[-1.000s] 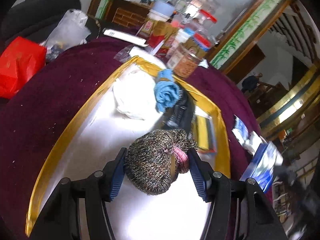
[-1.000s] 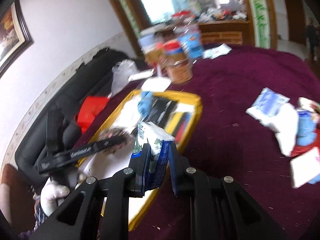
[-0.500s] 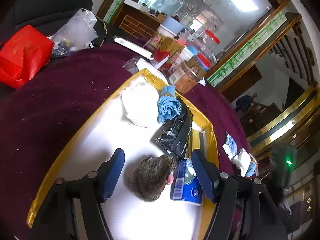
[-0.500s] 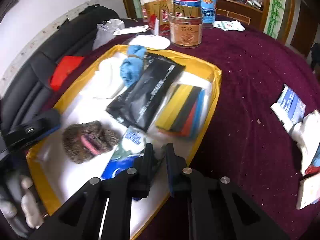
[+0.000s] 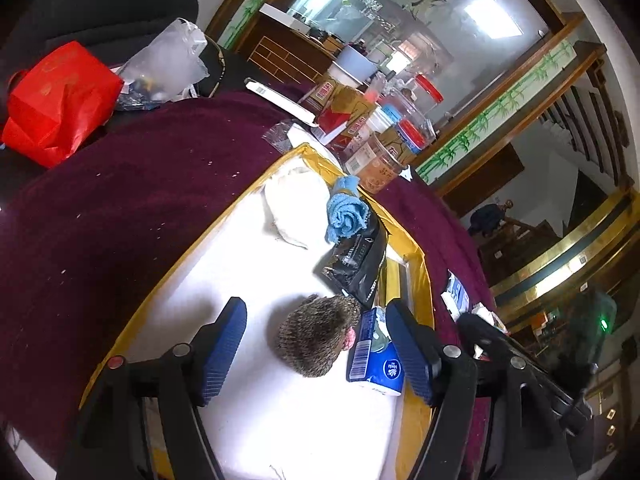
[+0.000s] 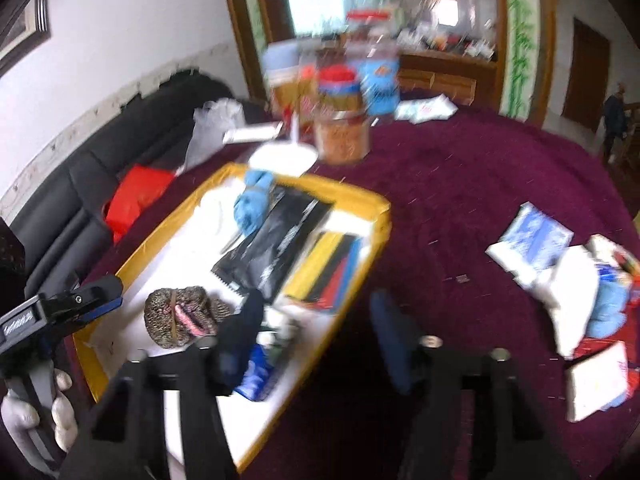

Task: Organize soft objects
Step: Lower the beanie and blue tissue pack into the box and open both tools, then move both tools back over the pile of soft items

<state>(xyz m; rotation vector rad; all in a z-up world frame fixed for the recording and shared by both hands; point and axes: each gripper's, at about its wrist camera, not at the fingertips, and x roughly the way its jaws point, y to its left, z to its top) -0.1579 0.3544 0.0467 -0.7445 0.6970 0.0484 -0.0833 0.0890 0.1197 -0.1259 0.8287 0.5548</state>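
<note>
Both sets of fingers stand wide apart and empty: left gripper (image 5: pixel 316 354) over the knitted bundle (image 5: pixel 316 340), right gripper (image 6: pixel 316 340) beside the released tissue pack (image 5: pixel 376 354). Both items now lie touching inside the yellow tray (image 5: pixel 418 256) on the desk (image 6: pixel 460 208). A second earlier each was clamped; remaining soft objects (image 6: pixel 568 280) lie well apart.

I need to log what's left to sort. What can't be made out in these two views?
- Right wrist view: motion blur smears the loose pile on the cloth; items cannot be told apart.
- Left wrist view: the tissue pack is partly behind the left gripper finger.
- Left wrist view: the colored stack is mostly hidden by the black pouch.
</note>
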